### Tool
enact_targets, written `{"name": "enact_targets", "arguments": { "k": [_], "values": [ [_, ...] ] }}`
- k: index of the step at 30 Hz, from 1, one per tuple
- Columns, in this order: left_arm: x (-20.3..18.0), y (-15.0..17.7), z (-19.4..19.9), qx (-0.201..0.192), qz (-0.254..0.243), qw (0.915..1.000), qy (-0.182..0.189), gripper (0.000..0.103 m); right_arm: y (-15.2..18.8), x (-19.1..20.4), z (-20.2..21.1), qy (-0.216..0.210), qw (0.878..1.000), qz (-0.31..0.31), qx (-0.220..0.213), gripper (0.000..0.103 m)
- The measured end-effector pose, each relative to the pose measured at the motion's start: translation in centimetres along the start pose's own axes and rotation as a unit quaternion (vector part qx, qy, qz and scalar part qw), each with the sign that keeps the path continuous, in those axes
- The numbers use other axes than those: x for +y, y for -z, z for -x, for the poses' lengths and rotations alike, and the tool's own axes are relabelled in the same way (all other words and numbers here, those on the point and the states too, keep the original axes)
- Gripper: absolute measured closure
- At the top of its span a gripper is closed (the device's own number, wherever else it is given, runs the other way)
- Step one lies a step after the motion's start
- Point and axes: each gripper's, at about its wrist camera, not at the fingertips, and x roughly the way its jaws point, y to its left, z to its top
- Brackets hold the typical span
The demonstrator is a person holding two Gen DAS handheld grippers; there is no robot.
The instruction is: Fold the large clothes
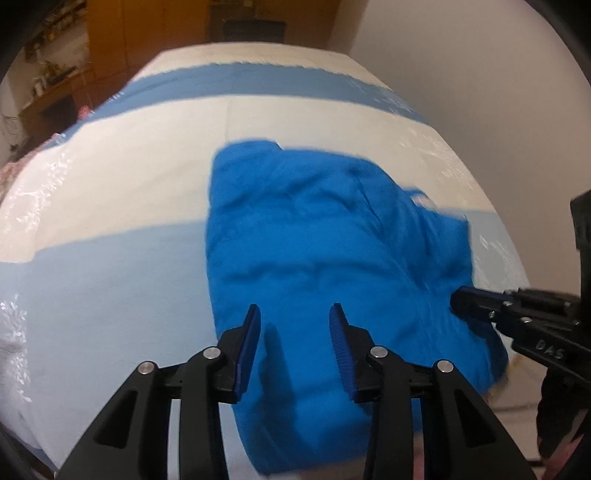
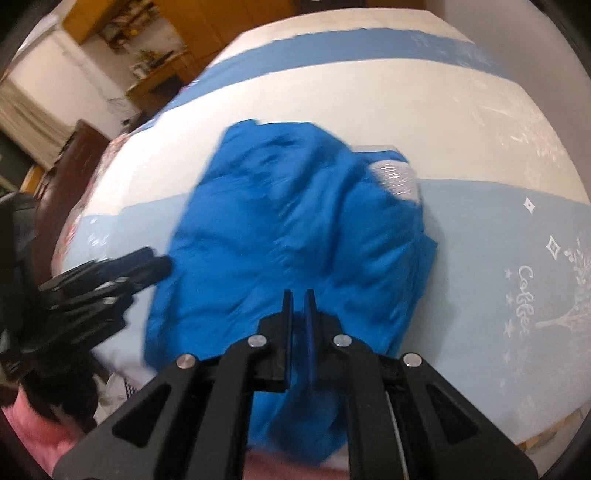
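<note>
A bright blue garment (image 1: 314,258) lies crumpled on a bed with a white and blue striped cover (image 1: 110,177). It also shows in the right wrist view (image 2: 295,236). My left gripper (image 1: 294,314) is open and empty, just above the garment's near edge. My right gripper (image 2: 299,295) has its jaws nearly closed with a thin gap, over the near part of the garment; I cannot tell if cloth is pinched. The right gripper shows from the side in the left wrist view (image 1: 458,299), at the garment's right edge. The left gripper appears blurred in the right wrist view (image 2: 155,266).
Wooden cabinets (image 1: 147,33) stand beyond the bed's far end. A wooden shelf (image 2: 159,74) with small items stands far left. A pale wall (image 1: 461,55) runs along the bed's right side. The cover has white printed motifs (image 2: 554,288) at the right.
</note>
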Motion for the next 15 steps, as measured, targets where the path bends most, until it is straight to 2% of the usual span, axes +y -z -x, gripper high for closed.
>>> {"name": "enact_targets", "arguments": {
  "k": [1,3,6,10,12,15],
  "values": [
    [-0.1,0.6,0.0,0.008,-0.005,1.0000,0.003,0.065,0.6,0.3,0.2,-0.003,1.000,0.004,0.005,0.096],
    [-0.2,1.5,-0.5,0.020,-0.014,0.9997,0.003,0.065,1.8,0.5,-0.4,0.020,0.999,0.011,0.021,0.099],
    [0.6,2.2,-1.8,0.040,0.001,0.9990,0.020,0.062,2.7,-0.7,-2.8,0.021,0.999,-0.010,0.048,0.103],
    [-0.2,2.5,-3.1,0.041,-0.025,0.9989,-0.003,0.062,3.3,-1.8,-5.0,0.015,0.998,-0.027,0.049,0.103],
    [-0.3,2.5,-3.5,0.043,-0.029,0.9987,-0.005,0.062,3.2,-1.7,-4.9,0.015,0.998,-0.025,0.047,0.103],
    [0.7,1.9,-2.3,0.042,-0.009,0.9989,0.017,0.062,2.6,-1.9,-2.9,-0.005,0.999,-0.033,0.039,0.101]
  ]
}}
